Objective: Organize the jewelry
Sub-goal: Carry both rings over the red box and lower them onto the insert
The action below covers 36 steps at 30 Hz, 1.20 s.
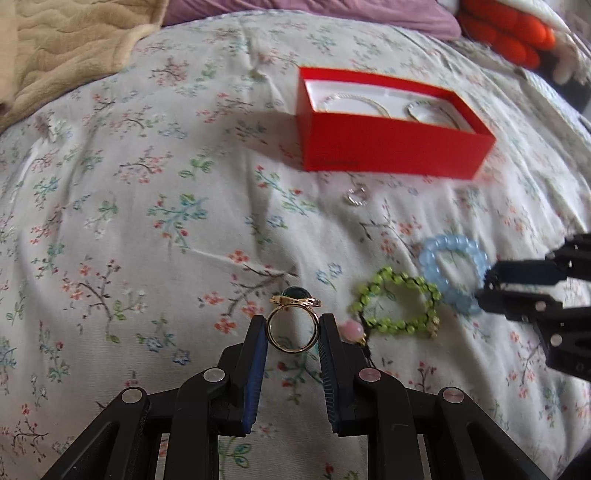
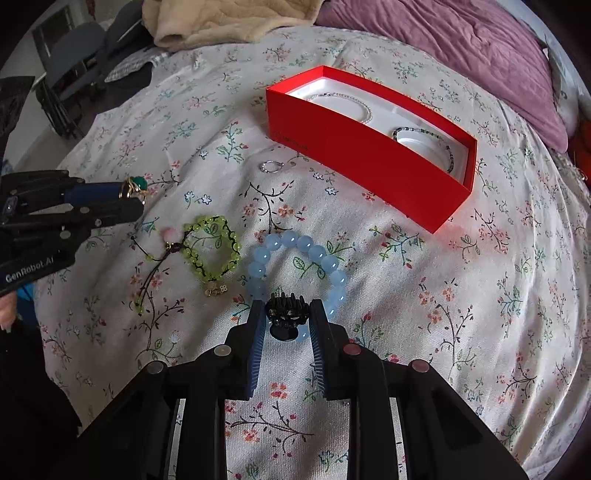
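My left gripper is shut on a gold ring with a green stone, held above the bed; it also shows in the right wrist view. My right gripper is shut on a small black claw clip, just over the blue bead bracelet. A green bead bracelet with a pink bead lies to its left. A small silver ring lies near the open red box, which holds a pearl bracelet and a dark bead bracelet.
Everything lies on a floral bedspread. A beige blanket and a purple pillow lie at the far side. An orange plush object is at the far right. Chairs stand beyond the bed's left edge.
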Motion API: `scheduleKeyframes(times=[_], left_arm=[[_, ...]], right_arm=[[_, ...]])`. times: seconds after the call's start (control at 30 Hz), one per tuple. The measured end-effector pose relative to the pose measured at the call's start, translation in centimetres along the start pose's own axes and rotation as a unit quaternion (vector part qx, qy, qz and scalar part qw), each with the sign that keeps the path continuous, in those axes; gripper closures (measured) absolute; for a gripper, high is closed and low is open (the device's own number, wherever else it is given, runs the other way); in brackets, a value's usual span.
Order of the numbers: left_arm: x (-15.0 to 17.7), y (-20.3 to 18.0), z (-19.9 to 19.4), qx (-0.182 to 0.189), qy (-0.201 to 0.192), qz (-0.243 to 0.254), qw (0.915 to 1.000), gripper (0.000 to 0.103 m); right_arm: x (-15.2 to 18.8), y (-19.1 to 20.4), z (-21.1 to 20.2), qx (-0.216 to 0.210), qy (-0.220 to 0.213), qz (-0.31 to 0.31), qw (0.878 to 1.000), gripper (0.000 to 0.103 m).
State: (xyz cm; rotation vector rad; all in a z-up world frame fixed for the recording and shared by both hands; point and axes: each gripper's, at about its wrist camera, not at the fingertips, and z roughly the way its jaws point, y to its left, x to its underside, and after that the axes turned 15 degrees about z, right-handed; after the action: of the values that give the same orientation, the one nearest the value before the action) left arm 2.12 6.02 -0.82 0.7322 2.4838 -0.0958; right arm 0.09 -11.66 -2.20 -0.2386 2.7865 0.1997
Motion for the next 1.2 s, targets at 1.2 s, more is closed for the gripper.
scheduleKeyframes(times=[1.2], left_arm=[[-10.1,-0.6,-0.4,0.006,-0.041,-0.017,0.999,0.081]], right_arm=[[-7.0,-5.6,-5.9,0.0,-0.073,0.123,0.99,0.077]])
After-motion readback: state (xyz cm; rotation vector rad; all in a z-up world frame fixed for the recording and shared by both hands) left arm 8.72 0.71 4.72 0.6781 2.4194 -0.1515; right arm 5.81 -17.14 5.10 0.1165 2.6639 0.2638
